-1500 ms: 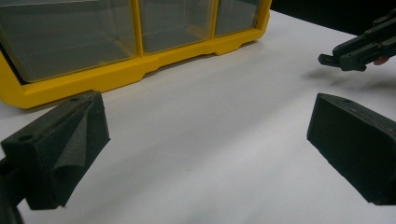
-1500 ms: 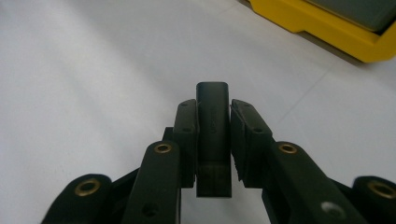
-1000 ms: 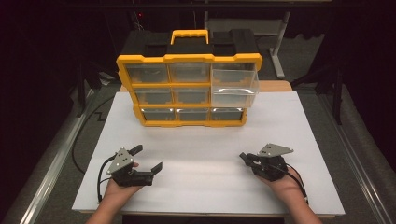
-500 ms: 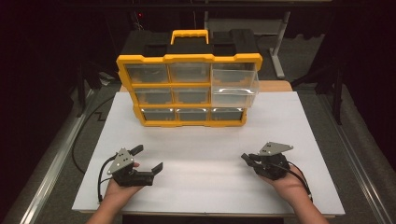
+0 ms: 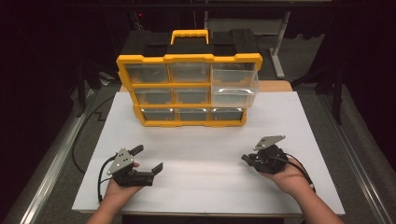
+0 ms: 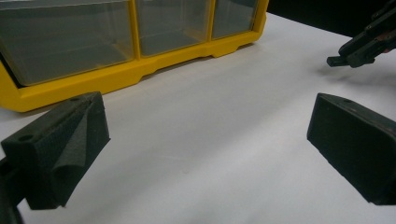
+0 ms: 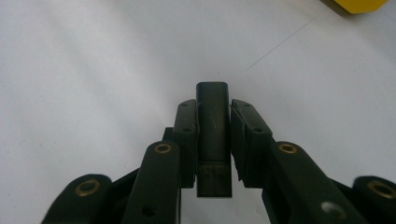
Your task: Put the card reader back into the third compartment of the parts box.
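White table [image 5: 210, 140] same as before, left tongs [image 5: 150, 157] wide open and empty, right tongs [image 5: 246, 159] pinching small black bar [image 7: 213, 121], waiting for drawer box [image 5: 189, 58].

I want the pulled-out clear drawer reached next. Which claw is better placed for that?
Probably the right claw: it sits on the same side as the pulled-out drawer, but it is shut on a small black block. The left claw is open, farther across.
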### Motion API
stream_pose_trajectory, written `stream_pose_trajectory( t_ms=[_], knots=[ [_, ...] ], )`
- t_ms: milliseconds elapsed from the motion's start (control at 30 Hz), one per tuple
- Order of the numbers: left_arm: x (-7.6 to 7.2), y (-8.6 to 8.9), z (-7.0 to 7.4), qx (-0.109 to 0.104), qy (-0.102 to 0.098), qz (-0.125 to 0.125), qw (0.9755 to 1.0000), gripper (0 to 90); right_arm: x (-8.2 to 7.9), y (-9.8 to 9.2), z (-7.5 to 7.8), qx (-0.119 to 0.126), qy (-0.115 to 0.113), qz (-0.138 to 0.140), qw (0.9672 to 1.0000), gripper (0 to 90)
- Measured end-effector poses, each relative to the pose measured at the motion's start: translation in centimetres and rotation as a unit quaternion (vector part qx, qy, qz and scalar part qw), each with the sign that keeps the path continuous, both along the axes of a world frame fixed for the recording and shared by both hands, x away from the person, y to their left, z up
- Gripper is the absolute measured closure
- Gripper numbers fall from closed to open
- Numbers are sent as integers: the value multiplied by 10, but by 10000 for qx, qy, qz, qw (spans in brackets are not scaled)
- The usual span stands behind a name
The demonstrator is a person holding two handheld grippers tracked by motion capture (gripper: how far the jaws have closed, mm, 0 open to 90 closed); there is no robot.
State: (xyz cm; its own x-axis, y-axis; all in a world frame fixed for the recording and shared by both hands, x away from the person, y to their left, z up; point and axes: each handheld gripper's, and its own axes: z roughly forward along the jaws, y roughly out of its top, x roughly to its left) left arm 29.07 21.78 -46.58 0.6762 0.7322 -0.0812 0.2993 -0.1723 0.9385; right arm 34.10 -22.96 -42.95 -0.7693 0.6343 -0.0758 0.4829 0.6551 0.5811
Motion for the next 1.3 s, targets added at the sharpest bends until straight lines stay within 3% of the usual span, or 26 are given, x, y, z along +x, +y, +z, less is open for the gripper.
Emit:
stream_pose_trajectory(
  t_ms=[567, 1300],
  knots=[
    [0, -2, -1, -13, -9, -17, 10000, 4, 6, -2, 6, -221, 575, 283, 9977, 747],
    [-1, -3, -1, 54, -37, -14, 10000, 5, 12, 0, 28, -500, 783, 725, 9930, 747]
  ],
)
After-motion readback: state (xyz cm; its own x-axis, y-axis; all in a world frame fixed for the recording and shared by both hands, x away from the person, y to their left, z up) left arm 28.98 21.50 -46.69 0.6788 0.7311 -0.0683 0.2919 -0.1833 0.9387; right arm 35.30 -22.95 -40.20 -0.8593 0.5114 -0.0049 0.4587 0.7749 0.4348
